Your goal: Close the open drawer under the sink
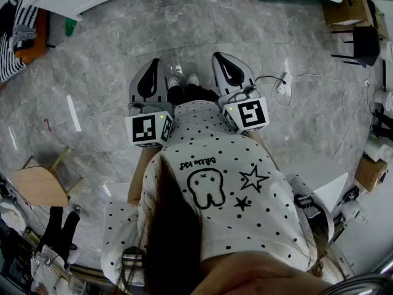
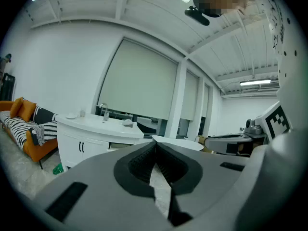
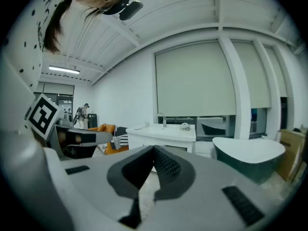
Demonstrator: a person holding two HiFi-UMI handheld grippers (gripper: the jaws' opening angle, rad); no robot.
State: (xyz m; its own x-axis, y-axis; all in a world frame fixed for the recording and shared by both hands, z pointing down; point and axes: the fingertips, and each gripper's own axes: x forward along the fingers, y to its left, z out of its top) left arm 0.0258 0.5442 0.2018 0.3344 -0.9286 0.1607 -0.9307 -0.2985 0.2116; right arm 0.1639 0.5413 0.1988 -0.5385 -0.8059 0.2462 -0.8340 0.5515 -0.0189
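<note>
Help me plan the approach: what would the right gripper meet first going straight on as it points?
Likely the white sink cabinet, well ahead; nothing nearer shows, though depth is unclear.

The floor [image 1: 110, 60] is looked down on steeply from above the head, and the left tongs [image 1: 153, 63] and right tongs [image 1: 219, 57] are caught close by toward 12 o'clock. From each pair of tongs a low, near-level view is taken along the jaws. The sink cabinet [image 2: 86, 143], well off, is shared: at 9 o'clock in the left gripper view, dead ahead in the right gripper view, clipped at 11 o'clock overhead.
</note>
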